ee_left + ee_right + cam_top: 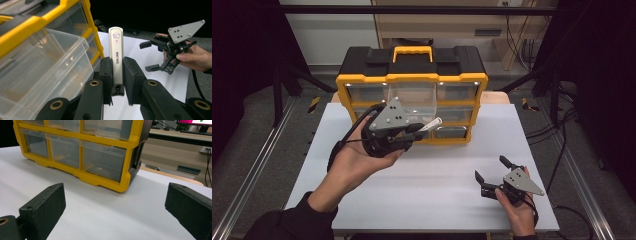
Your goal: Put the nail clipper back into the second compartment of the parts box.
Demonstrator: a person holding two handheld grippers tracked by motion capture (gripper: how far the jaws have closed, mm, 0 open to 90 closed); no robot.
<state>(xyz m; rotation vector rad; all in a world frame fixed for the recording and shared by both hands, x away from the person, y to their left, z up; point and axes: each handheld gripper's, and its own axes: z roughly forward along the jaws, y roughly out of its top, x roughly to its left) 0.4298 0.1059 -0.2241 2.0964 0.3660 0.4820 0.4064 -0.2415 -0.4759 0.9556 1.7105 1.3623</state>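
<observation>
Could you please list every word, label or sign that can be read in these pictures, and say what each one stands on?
"SHINAN" (middle letters partly unclear): printed lengthwise on the slim white stick clamped in the left gripper.
Small pink and grey picture mark near the stick's top end: too small to read.
Monitor screen at the top right of the right gripper view: a line of text, too blurred to read.
Yellow and black drawer organizer: no readable lettering.

The desk (422,190) has a flat white top, and a strip of light wood shows along its far edge. A yellow and black drawer box (412,92) with clear plastic drawers sits on the far side of it, in the middle. The near part of the white top is bare.
</observation>
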